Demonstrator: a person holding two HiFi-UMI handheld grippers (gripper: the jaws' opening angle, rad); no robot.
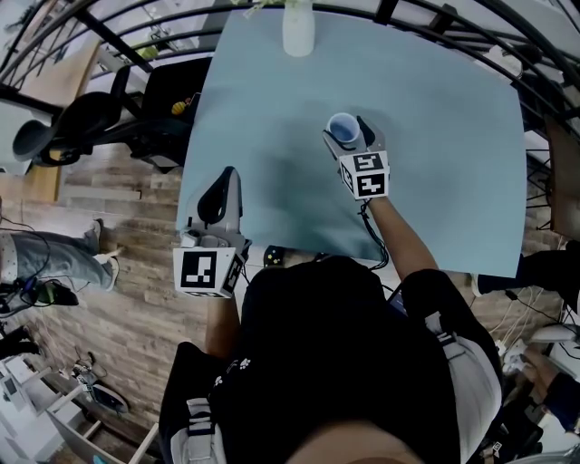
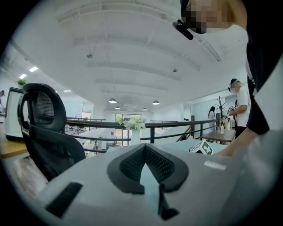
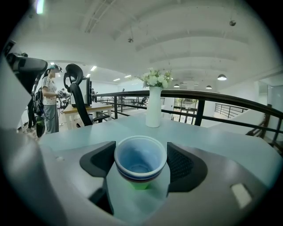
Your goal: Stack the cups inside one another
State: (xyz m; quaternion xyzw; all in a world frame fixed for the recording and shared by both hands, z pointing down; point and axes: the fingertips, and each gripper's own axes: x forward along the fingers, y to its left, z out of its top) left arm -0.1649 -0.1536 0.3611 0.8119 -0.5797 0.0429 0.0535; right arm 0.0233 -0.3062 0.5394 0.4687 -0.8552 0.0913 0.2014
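Stack of plastic cups [image 3: 140,167], pale blue on top, green at bottom, sits near middle of light blue tabletop [image 1: 435,181]. Right tool [image 3: 141,161] squeezes it on both sides. Left tool [image 2: 144,152] pinched together, holds nothing, near tabletop edge. No loose cups seen. Stacking looks done; maybe only letting go left.

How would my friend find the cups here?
Start at the big pale blue table, with a white vase at its far edge. Near the middle, the right hand-held gripper holds the stack of plastic cups: blue on top, green underneath, the only cups there.
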